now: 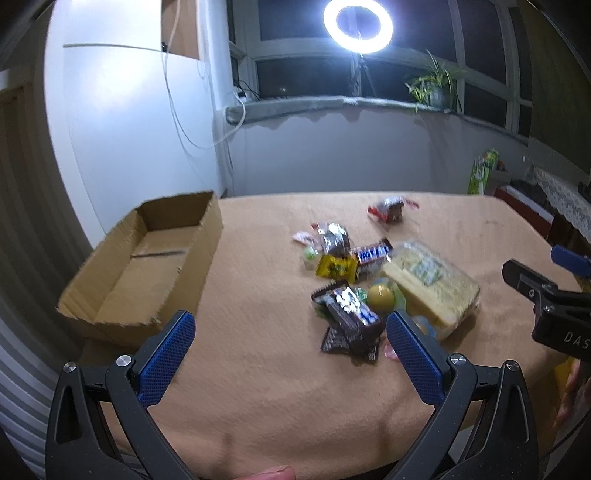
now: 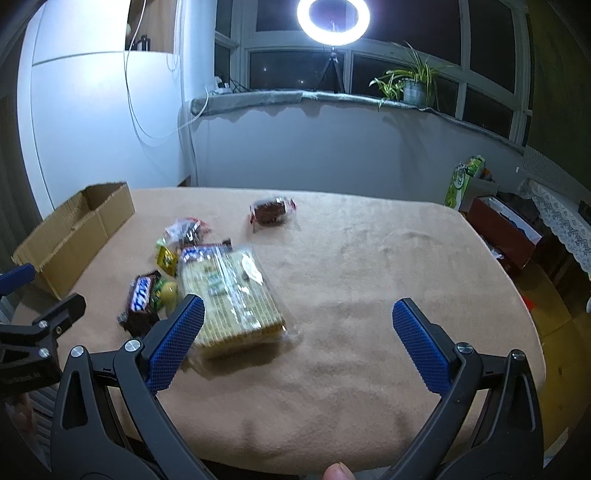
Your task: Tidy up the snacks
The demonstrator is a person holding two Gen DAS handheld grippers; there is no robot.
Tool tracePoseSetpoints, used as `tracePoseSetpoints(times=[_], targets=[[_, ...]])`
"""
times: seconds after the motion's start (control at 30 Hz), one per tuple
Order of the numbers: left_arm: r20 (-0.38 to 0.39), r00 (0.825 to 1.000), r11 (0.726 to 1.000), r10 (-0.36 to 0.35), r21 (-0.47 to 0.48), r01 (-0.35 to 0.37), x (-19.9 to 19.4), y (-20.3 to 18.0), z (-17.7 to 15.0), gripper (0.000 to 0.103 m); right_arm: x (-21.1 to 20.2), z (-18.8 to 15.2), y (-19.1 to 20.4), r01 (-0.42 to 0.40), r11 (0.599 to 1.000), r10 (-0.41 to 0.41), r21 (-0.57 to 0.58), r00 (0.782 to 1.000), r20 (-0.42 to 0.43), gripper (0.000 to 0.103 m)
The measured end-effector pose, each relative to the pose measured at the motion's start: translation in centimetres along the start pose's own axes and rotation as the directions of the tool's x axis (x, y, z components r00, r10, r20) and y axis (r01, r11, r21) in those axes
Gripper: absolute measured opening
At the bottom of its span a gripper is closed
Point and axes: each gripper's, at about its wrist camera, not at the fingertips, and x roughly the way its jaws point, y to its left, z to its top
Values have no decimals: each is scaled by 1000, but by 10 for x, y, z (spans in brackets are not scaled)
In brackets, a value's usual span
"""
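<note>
Over the tan table (image 2: 369, 258), beneath a ring light (image 2: 333, 21), both tools gape, holding nothing.

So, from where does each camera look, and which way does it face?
Left wrist: sits on the left gripper, facing across the table to the cardboard box and snack pile; open jaws, a fingertip and the right gripper show.
Right wrist: sits on the right gripper, facing the cracker pack and window; open jaws, a fingertip and the left gripper show.
Shared: box, snacks, ring light, plant.
</note>
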Motion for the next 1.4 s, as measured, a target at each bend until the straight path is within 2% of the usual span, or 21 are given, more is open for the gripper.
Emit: tracePoseSetpoints(times=[0.3,0.5,0.6,0.67,0.73,0.87,0.93,0.97,1.03,1.1,1.17,1.23,1.3,1.4], targets=[[-92,996,998,-6,57,11,25,-17,-26,103,21,-27,-10,0,1000,0,3,997,-78,103],[-165,986,999,-24,40,31,44,-14,-39,103,51,-63,-22,-40,998,47,40,981,-190,103],[-206,976,997,-76,-8,75,55,-3,-45,103,45,-72,-20,-42,999,41,-9,992,-121,103],[-183,974,991,-132,-50,125,56,6,-50,103,43,-77,-22,-67,997,64,-37,996,-66,103],[-149,977,989,-150,-33,147,55,9,-53,103,42,-81,-22,-81,995,80,-60,996,-28,103],[-80,979,982,-186,-4,187,51,12,-61,103,41,-73,-19,-83,996,81,-35,995,-58,103],[-84,976,979,-199,20,201,48,13,-61,103,36,-66,-12,-161,987,160,-25,986,-37,103],[-102,972,976,-210,29,214,46,15,-58,103,30,-64,-4,-208,977,207,-47,978,-17,103],[-91,975,978,-201,35,205,37,21,-53,103,23,-62,17,-241,961,243,-136,970,-4,103],[-42,982,980,-186,63,188,25,27,-46,103,18,-61,39,-301,930,309,-209,951,3,95],[-24,982,979,-188,79,189,20,31,-39,103,20,-60,56,-383,894,391,-233,920,-16,83],[-11,980,978,-199,60,199,18,39,-31,103,26,-60,70,-429,871,431,-240,901,-45,74],[11,977,977,-211,33,211,14,46,-24,103,33,-60,79,-436,864,436,-250,898,-59,72],[11,968,968,-250,21,250,16,47,-16,103,42,-56,83,-447,862,443,-239,893,-73,53]])
